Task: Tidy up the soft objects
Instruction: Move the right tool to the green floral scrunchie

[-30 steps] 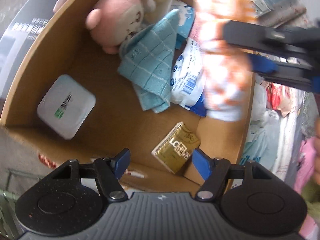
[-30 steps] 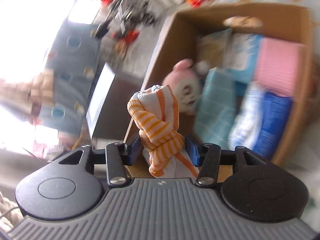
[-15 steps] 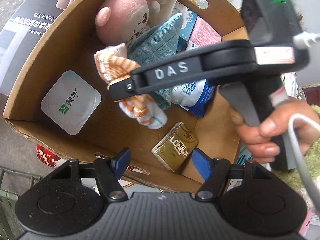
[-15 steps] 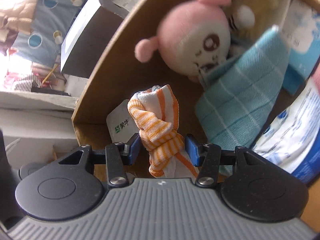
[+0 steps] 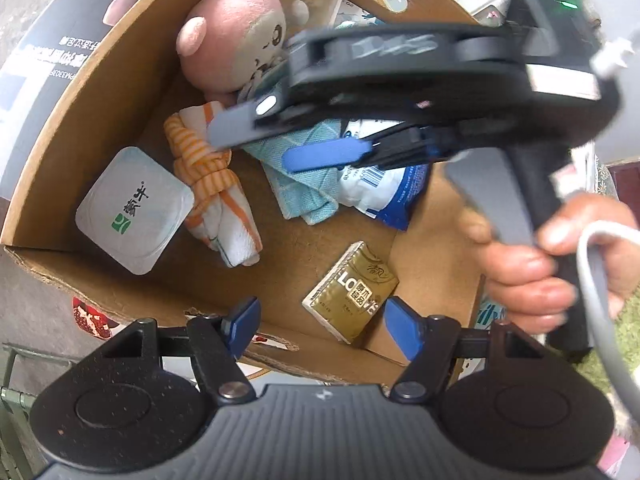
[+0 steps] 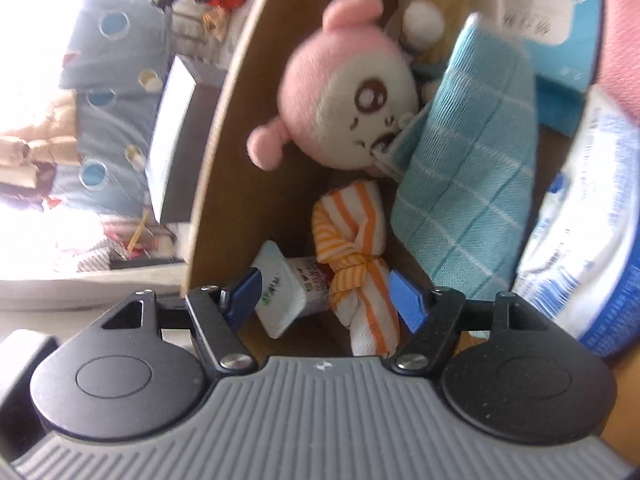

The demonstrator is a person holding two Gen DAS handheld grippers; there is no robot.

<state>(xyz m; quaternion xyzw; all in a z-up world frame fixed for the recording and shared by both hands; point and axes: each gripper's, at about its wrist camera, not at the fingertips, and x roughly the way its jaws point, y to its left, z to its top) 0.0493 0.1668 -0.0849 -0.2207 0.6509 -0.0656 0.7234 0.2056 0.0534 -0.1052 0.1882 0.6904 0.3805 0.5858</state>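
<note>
Right gripper (image 6: 325,296) jaws opening, pads clearing the knotted orange-striped towel (image 6: 356,264) lying lengthwise between them on the cardboard box (image 5: 280,248) floor. Left gripper (image 5: 322,322) hovering wide, empty, farther off.

Colours and patterns, contents of brown cardboard box (image 5: 96,80)

Knotted cloth (image 5: 212,184): white with orange stripes. Plush toy (image 5: 236,36): pink head, cream face, brown eye. Folded towel (image 6: 472,184): light blue, white grid lines. Yogurt cup (image 5: 134,210): white lid, green logo. Packet (image 5: 352,292), lower centre: gold. Gripper pads (image 6: 406,300): blue.
</note>
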